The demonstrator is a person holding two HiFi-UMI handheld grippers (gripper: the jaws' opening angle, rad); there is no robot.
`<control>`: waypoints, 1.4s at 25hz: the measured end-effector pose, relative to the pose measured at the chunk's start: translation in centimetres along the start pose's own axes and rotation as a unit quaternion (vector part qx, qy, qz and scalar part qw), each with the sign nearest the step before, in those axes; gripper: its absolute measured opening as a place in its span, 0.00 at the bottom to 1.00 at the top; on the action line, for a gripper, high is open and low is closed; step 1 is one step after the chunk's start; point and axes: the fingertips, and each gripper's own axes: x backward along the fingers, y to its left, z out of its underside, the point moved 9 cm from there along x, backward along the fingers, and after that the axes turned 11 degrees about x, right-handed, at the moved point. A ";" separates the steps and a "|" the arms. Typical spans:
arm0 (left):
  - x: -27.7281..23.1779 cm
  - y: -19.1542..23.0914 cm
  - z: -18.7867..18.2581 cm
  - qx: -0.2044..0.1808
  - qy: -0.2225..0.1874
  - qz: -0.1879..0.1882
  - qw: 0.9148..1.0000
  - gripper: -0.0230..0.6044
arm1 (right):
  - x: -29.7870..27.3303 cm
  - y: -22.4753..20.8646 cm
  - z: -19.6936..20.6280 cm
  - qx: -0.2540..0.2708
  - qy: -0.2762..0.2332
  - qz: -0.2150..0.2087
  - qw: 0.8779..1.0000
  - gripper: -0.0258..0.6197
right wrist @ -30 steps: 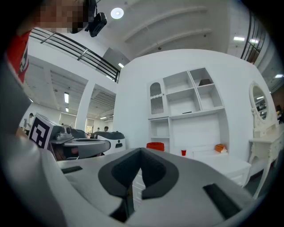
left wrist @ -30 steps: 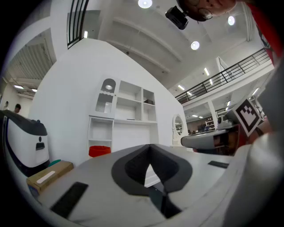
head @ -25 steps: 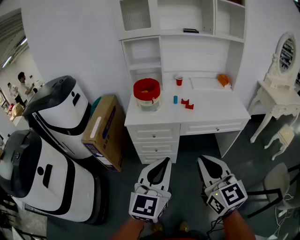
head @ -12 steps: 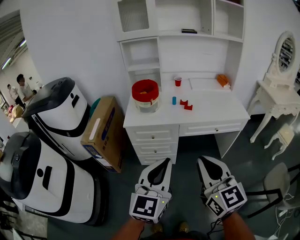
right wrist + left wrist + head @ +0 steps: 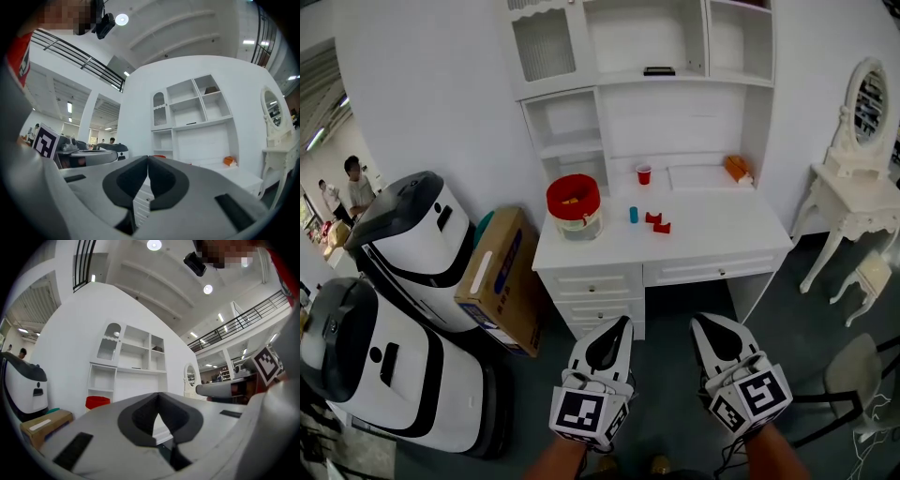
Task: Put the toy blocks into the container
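On a white desk (image 5: 712, 239) stands the container (image 5: 574, 202), a clear tub with a red rim. To its right lie a small blue block (image 5: 633, 215) and two red blocks (image 5: 657, 222). Both grippers hang low over the floor, well short of the desk. My left gripper (image 5: 623, 322) has its jaw tips together and holds nothing; the left gripper view shows the same tips (image 5: 158, 395) and the container (image 5: 97, 402) far off. My right gripper (image 5: 701, 321) (image 5: 148, 158) has jaws just starting to open, tips still nearly touching, nothing between them.
A red cup (image 5: 644, 174) and an orange object (image 5: 735, 168) sit at the back of the desk, under white shelves. Left of the desk are a cardboard box (image 5: 494, 277) and two large white-and-black machines (image 5: 403, 272). A white dressing table (image 5: 853, 202) stands at the right.
The desk has slid down and left in the head view and more of the shelves shows. Both grippers stay at the bottom; the left one has shifted slightly left.
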 end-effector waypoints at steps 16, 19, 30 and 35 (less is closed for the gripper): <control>-8.7 5.0 2.2 -0.001 0.010 -0.030 0.999 0.11 | -9.2 -6.1 3.1 -0.004 0.007 -0.030 1.000 0.08; -11.8 8.0 2.1 0.000 0.006 -0.024 1.000 0.11 | -12.8 -7.1 3.5 -0.007 0.010 -0.023 1.000 0.08; -21.7 16.6 2.5 0.010 0.050 0.025 0.998 0.11 | -23.8 -11.7 5.1 0.013 0.043 0.014 0.999 0.08; -24.6 18.8 3.2 0.015 0.054 0.032 0.998 0.11 | -26.6 -13.8 7.0 0.015 0.067 0.015 0.998 0.08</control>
